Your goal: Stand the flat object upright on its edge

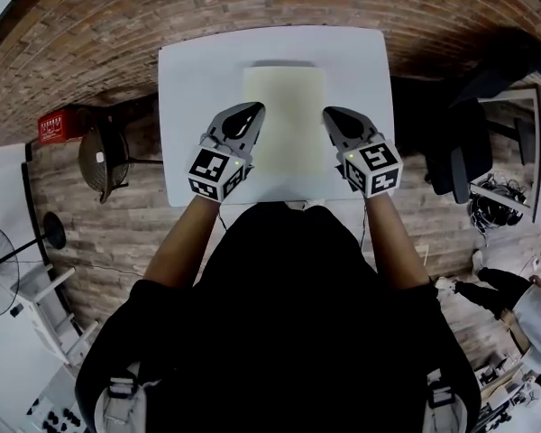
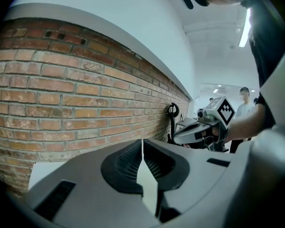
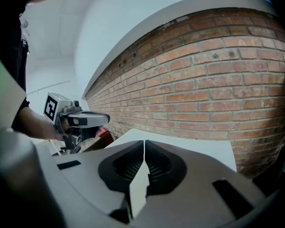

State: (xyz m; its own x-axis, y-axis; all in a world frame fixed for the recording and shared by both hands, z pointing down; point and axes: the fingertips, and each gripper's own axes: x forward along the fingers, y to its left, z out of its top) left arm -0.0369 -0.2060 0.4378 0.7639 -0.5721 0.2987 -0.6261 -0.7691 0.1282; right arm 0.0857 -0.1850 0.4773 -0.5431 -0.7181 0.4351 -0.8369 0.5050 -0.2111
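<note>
Lying flat | pale cream rectangular sheet (image 1: 286,115) | on white table (image 1: 187,106)

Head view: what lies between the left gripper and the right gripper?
The pale flat sheet, lying flat on the white table, fills the stretch between the left gripper and the right gripper, as the head view shows.

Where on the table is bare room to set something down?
Bare: the far corners of the table, left and right of the sheet. A thin strip lies beyond the sheet. Crowded: the near half, where the left claw and right claw flank the sheet.
</note>
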